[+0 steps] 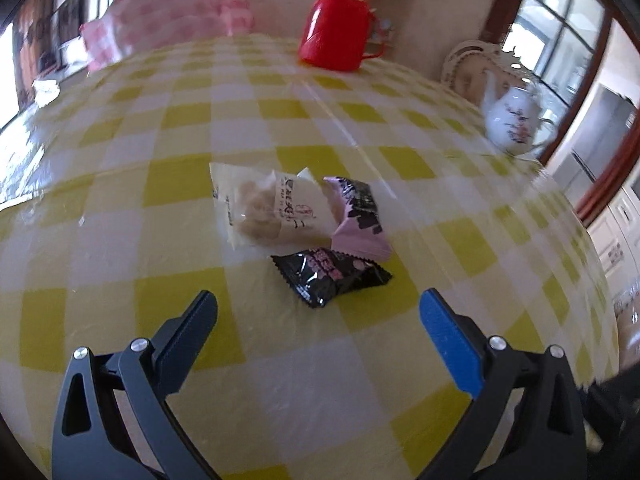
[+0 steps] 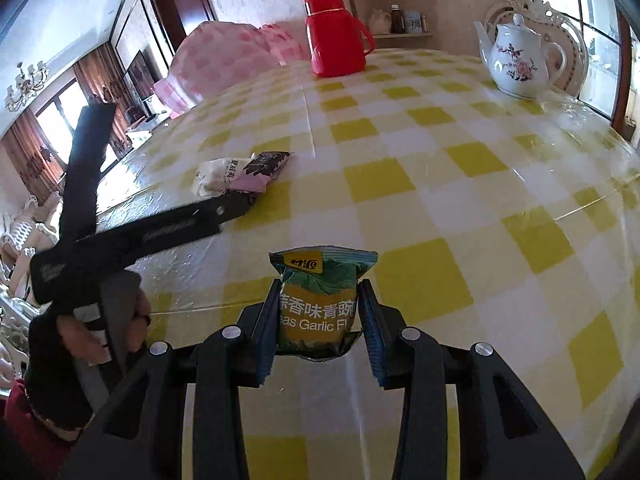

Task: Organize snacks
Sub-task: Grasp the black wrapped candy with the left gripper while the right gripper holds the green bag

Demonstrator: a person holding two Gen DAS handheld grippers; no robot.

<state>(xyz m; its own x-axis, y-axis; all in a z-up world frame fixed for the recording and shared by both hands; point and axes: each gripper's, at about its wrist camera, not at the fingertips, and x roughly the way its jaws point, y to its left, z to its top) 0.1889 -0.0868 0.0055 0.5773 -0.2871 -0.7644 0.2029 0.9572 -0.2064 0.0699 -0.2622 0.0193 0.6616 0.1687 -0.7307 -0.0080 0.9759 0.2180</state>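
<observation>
A green and yellow pea snack packet (image 2: 320, 300) stands upright between the pads of my right gripper (image 2: 320, 312), which is shut on it. Three packets lie together on the yellow checked tablecloth (image 1: 120, 168): a white one (image 1: 268, 210), a pink and black one (image 1: 358, 220) and a black one (image 1: 330, 276). My left gripper (image 1: 318, 316) hovers just short of the black packet, open, with nothing between its fingers. In the right wrist view the left gripper's body (image 2: 160, 228), held by a hand (image 2: 80, 340), reaches toward the white packet (image 2: 216, 176) and the pink and black packet (image 2: 260, 172).
A red flask (image 2: 334, 34) stands at the table's far side, with a pink checked bag (image 2: 228, 64) to its left. A white flowered teapot (image 2: 518, 58) sits at the far right near the table edge. A white chair back rises behind it.
</observation>
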